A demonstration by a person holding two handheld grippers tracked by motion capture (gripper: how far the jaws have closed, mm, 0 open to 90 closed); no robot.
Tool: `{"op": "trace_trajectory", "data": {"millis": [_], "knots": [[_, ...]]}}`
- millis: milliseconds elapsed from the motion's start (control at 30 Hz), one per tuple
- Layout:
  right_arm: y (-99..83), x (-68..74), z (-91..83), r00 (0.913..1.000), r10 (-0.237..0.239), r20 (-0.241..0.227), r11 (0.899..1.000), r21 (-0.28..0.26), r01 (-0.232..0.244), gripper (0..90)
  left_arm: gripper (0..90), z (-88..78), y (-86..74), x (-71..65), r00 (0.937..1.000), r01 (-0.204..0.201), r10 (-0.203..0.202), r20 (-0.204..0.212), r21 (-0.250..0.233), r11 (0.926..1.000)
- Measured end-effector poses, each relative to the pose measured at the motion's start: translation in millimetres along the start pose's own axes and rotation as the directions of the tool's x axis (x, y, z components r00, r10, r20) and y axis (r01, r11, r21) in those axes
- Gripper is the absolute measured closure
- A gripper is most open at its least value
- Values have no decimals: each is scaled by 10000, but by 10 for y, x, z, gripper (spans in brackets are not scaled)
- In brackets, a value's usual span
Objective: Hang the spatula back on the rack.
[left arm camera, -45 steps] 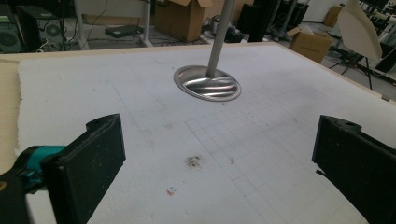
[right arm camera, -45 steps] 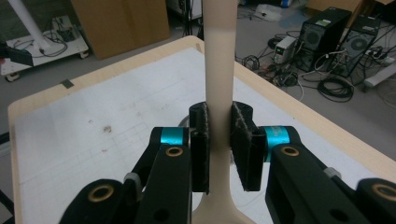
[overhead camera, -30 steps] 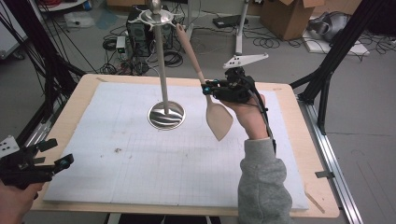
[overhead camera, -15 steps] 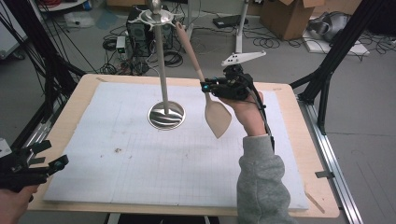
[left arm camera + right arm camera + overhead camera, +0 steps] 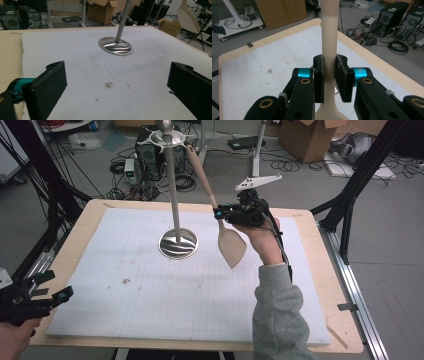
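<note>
A white mat [image 5: 150, 290] covers the wooden table [image 5: 345, 320]; cardboard boxes [image 5: 310, 137] behind.

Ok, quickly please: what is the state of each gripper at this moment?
Left gripper: open, holding nothing, above the white foam board.
Right gripper: closed on the handle of the beige wooden spatula.

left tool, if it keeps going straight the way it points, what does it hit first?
Probably the round shiny metal base of the upright metal stand: it lies ahead between the open jaws of the left tool, slightly left of centre. Before it there is bare white gridded foam board. Depth is uncertain; a low path may touch the board sooner.
</note>
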State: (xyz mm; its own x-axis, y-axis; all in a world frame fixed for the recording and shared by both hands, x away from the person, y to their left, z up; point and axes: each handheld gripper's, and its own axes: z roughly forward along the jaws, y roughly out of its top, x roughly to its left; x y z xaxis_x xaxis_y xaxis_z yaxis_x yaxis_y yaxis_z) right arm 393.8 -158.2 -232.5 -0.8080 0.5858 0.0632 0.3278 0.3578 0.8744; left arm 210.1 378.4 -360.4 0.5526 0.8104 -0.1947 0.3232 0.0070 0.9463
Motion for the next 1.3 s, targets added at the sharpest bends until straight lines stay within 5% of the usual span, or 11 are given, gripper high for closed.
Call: {"op": "trace_trajectory", "data": {"millis": [1300], "knots": [[92,-17,428,9996,-33,-274,9990,449,45,785,30,-107,6,-98,9998,-177,177,10,-211,9996]]}}
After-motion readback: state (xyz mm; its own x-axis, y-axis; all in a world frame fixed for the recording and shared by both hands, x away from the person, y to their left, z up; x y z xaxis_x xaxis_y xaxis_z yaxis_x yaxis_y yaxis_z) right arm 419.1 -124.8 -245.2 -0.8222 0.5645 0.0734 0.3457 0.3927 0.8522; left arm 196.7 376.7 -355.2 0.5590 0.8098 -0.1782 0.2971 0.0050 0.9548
